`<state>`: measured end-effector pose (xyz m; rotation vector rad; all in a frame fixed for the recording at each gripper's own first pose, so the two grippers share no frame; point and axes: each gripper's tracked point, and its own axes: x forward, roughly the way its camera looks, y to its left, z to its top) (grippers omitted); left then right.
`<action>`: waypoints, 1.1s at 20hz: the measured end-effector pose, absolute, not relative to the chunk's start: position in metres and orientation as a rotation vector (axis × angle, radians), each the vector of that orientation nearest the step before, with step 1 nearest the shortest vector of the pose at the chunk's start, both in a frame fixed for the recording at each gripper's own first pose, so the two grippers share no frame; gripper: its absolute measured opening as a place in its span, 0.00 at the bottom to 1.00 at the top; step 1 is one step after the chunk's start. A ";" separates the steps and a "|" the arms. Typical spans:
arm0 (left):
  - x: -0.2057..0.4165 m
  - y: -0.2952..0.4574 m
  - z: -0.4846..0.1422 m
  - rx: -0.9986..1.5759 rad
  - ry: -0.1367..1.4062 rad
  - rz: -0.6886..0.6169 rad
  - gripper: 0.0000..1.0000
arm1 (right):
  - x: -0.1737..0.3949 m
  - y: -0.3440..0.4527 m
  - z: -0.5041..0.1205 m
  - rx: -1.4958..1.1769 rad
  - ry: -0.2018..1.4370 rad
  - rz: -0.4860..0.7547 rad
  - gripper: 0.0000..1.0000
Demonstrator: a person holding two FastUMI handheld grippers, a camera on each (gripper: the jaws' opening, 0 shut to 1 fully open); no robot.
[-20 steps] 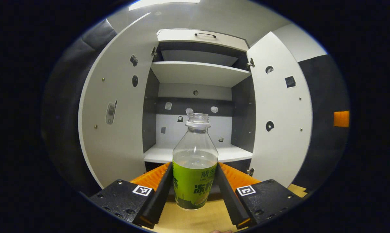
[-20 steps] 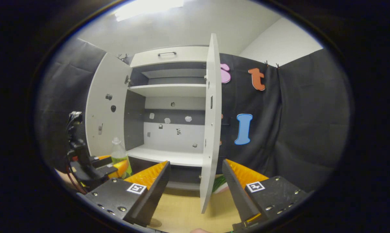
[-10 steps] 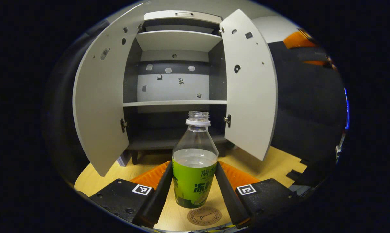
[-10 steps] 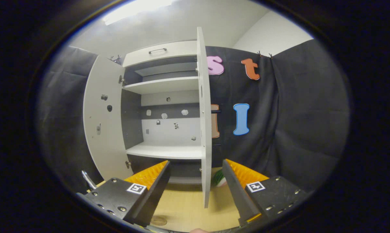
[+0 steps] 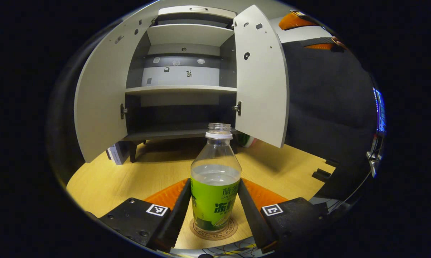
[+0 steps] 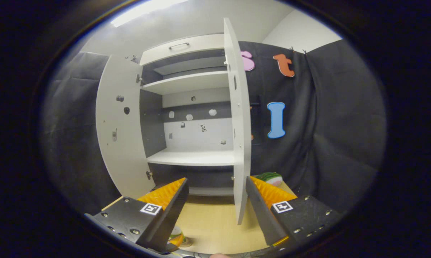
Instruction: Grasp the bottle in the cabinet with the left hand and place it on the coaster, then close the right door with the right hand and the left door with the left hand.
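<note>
Left gripper view, nearest: left gripper (image 5: 214, 209) at the bottom centre of the frame, both ridged orange fingers (image 5: 169, 195) pressed against the sides of the bottle (image 5: 215, 179), pinching it at the green label.
Bottle: upright, uncapped, partly filled with clear liquid; its base sits on the round brown coaster (image 5: 214, 229) at the lower centre of the frame.
Coaster: lies flat on the wooden table (image 5: 129, 179), its rim showing around the bottle's base.
Middle of that frame: bare table top, then the cabinet (image 5: 181, 89) standing on short legs.
Cabinet doors: left door (image 5: 101, 93) swung wide at the left of the frame, right door (image 5: 260, 79) swung wide at the right of centre; shelves between them bare.
Far right of that frame: dark booth cloth.

Right gripper view, nearest: right gripper (image 6: 215, 208) at the bottom of the frame, fingers (image 6: 165, 195) spread apart with nothing between them.
Just past it: the right door (image 6: 240, 125), seen nearly edge-on, its lower corner standing in line with the gap between the fingers; whether anything touches it I cannot tell.
Lower left of that frame: a sliver of the bottle (image 6: 176, 238) peeks out beside the left finger.
Farther: cabinet (image 6: 194, 157) interior with a white shelf, left door (image 6: 119, 125) open at the left.
Behind the right door: a green and white object (image 6: 270, 177) on the table, too hidden to identify.
</note>
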<state>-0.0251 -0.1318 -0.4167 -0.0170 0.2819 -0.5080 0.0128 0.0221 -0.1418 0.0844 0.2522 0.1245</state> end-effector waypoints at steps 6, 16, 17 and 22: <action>-0.023 -0.128 -0.417 -0.008 0.270 -0.521 0.82 | 0.025 0.052 -0.157 0.075 0.306 0.171 0.96; -0.012 -0.126 -0.356 -0.055 0.268 -0.587 0.94 | 0.028 0.036 -0.162 0.081 0.312 0.137 0.97; -0.009 -0.126 -0.347 -0.062 0.269 -0.592 0.94 | 0.028 0.034 -0.159 0.078 0.302 0.133 0.97; 0.004 -0.122 -0.289 -0.116 0.267 -0.595 0.93 | 0.033 0.010 -0.142 0.081 0.261 0.113 0.97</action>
